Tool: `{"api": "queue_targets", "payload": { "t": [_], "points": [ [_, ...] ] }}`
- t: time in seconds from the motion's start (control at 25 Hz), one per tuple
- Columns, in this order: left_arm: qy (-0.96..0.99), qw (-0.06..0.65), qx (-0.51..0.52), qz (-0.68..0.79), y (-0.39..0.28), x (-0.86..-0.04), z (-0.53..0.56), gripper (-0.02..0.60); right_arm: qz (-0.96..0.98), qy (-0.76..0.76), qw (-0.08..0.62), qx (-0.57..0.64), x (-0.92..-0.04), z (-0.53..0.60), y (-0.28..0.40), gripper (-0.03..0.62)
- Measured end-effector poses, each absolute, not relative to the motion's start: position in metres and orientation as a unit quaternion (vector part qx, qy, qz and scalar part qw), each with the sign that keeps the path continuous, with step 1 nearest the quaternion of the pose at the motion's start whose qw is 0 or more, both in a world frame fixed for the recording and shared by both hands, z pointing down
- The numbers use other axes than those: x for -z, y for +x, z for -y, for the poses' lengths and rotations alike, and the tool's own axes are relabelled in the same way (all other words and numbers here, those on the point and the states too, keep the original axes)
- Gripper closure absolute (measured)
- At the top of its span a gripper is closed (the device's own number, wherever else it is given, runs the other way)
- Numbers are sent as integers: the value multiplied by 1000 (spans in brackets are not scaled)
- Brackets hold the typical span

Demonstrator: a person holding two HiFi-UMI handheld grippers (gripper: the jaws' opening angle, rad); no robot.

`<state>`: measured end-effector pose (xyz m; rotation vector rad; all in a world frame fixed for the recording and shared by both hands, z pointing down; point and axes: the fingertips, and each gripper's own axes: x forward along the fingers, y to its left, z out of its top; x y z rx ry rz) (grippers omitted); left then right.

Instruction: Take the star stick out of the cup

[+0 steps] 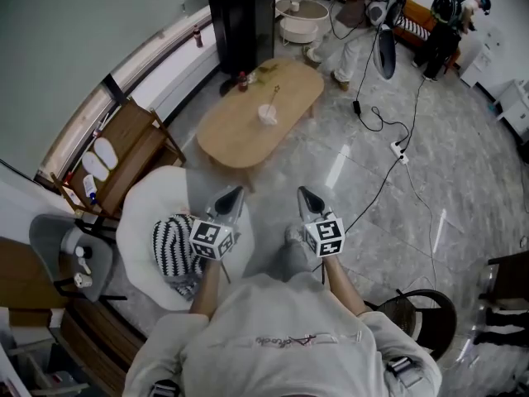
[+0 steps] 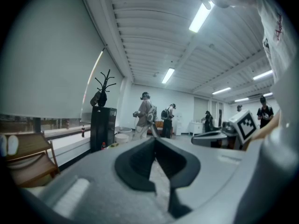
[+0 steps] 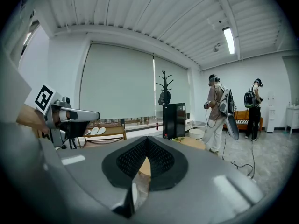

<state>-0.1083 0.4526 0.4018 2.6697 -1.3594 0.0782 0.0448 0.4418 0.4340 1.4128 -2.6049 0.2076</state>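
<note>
An oval wooden tabletop point(image 1: 235, 131) stands on the grey floor point(image 1: 430, 222). Beyond its far end is a black cabinet point(image 1: 241, 19). Left of it is a wooden bench point(image 1: 132, 147), right of it a white power strip point(image 1: 400, 150). Nearer than it is a white armchair point(image 1: 145, 213) bearing a striped cushion point(image 1: 172, 246).

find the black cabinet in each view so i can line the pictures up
Head view: the black cabinet stands at top centre, beyond the wooden table.
Left gripper view: cabinet left of centre.
Right gripper view: cabinet just right of centre.
Shared landmark: the standing person in light clothes, right of it in every view.
</note>
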Motion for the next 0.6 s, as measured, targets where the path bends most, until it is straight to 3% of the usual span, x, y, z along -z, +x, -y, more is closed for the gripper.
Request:
{"api": "queue_targets", "payload": {
  "t": [0.6],
  "points": [
    [883,68,-38,463,-110,-406,-363,584,880,463,81,-69,-438,-348,45,589]
  ]
}}
